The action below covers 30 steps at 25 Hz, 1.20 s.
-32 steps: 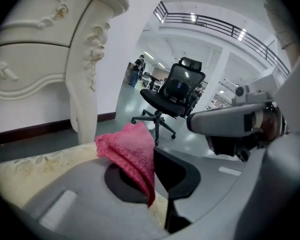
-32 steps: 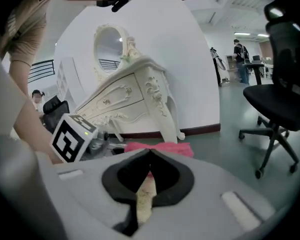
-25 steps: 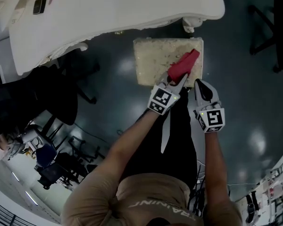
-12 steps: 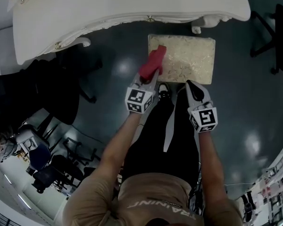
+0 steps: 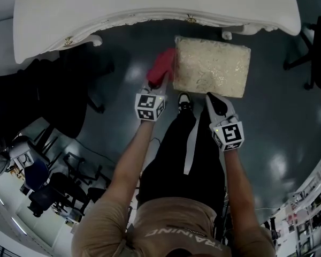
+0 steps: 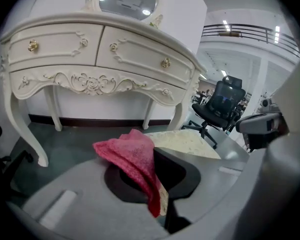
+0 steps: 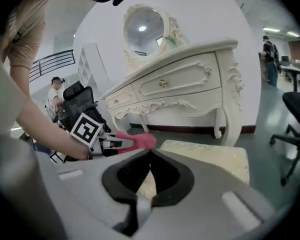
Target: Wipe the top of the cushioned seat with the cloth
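Observation:
The cushioned seat (image 5: 211, 66) is a cream, patterned rectangular pad in front of the white dressing table; it also shows in the left gripper view (image 6: 190, 143) and the right gripper view (image 7: 210, 156). My left gripper (image 5: 157, 84) is shut on the red cloth (image 5: 161, 66), which hangs just off the seat's left edge, over the floor. The cloth (image 6: 132, 159) bunches between the jaws in the left gripper view and shows as a red lump (image 7: 137, 140) in the right gripper view. My right gripper (image 5: 215, 103) is shut and empty, at the seat's near edge.
The white dressing table (image 5: 150, 4) with gilt knobs stands behind the seat, its legs (image 6: 27, 134) close to the left. Black office chairs (image 5: 318, 42) stand to the right and at the lower left (image 5: 43, 181). The person's dark-trousered legs and a shoe (image 5: 184, 101) are between the grippers.
My left gripper has swept the red cloth leftward across the seat, from its right part past the left edge. The right gripper has stayed shut near the seat's front edge.

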### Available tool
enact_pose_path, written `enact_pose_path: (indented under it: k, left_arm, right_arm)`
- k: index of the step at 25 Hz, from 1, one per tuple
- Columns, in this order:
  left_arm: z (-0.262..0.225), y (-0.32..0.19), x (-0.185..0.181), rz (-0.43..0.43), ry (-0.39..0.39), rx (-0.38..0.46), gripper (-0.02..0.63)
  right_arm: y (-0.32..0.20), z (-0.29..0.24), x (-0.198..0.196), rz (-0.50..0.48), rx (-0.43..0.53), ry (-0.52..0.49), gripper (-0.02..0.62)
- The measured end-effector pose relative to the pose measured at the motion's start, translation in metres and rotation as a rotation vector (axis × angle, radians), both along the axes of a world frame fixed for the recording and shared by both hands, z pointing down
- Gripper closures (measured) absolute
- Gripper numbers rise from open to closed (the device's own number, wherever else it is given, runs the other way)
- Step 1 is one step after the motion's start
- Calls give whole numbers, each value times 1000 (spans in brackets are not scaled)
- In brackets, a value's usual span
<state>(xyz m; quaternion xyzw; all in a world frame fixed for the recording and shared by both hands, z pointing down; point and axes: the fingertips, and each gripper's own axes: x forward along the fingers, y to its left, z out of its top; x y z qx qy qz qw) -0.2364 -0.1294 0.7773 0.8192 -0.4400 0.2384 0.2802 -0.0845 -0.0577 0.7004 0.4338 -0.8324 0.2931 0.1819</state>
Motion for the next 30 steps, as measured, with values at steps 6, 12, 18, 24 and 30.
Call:
enact_pose_path:
  k: [6, 12, 18, 24, 30]
  left_arm:
    - [30, -7, 10, 24, -41, -10, 568]
    - [53, -10, 25, 34, -32, -27, 568]
    - [67, -8, 44, 70, -52, -56, 568]
    - [84, -5, 63, 105, -91, -96, 568]
    - [89, -3, 77, 101, -136, -111, 568]
  right_arm:
    - [1, 13, 2, -2, -11, 7, 594]
    - [14, 30, 9, -12, -46, 12, 594]
    - [20, 39, 20, 0, -66, 11, 592]
    - [10, 32, 36, 61, -40, 5, 594]
    - [16, 32, 45, 59, -25, -14, 594]
